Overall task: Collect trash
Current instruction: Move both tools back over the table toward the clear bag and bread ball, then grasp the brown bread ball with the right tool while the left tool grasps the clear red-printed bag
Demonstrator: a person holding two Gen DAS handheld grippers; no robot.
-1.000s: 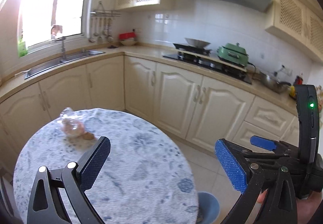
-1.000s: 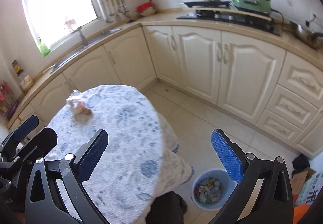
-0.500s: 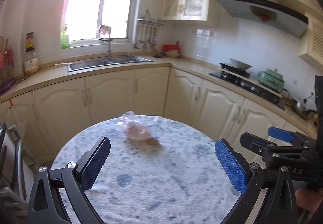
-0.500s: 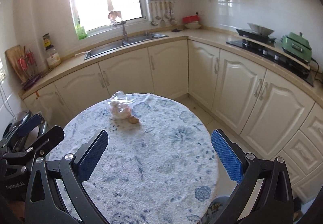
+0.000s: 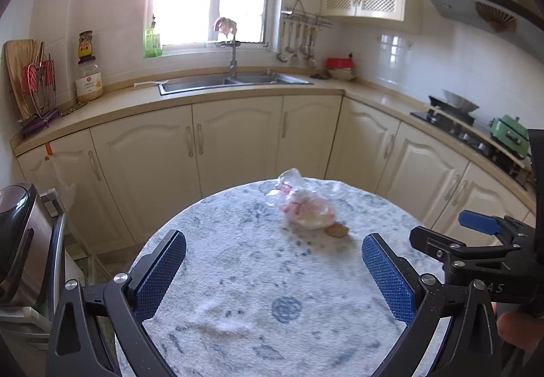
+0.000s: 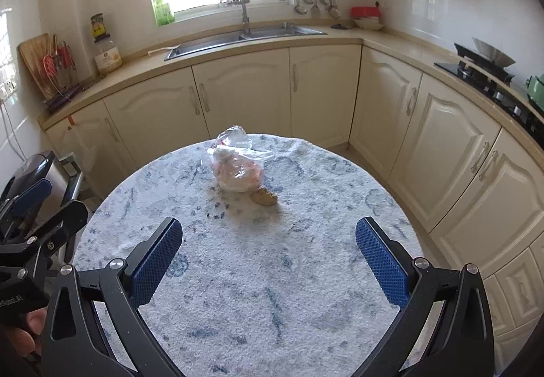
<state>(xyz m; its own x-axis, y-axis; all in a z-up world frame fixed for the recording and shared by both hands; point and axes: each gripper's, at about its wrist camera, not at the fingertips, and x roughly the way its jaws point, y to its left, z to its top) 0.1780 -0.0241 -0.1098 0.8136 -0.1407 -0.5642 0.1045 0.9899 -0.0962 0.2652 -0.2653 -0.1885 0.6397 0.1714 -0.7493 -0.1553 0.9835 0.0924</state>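
Note:
A crumpled clear plastic bag [image 5: 303,207] [image 6: 237,166] with pinkish-white contents lies on the far half of a round table [image 5: 258,278] [image 6: 306,275] covered in a blue-patterned cloth. A small brown scrap [image 5: 336,230] [image 6: 264,197] rests against the bag's near right side. My left gripper [image 5: 273,275] is open above the table's near part, well short of the bag. My right gripper [image 6: 268,261] is also open, nothing between its blue pads, the bag ahead and slightly left.
Cream cabinets and a counter with a sink [image 5: 231,81] [image 6: 244,36] wrap the room behind the table. A stove [image 5: 452,120] [image 6: 482,67] sits on the right counter. A steel appliance [image 5: 20,241] stands left of the table.
Both views have swung left from the floor and bin side toward the sink wall. The table and bag now sit centred ahead, and the bin has left view.

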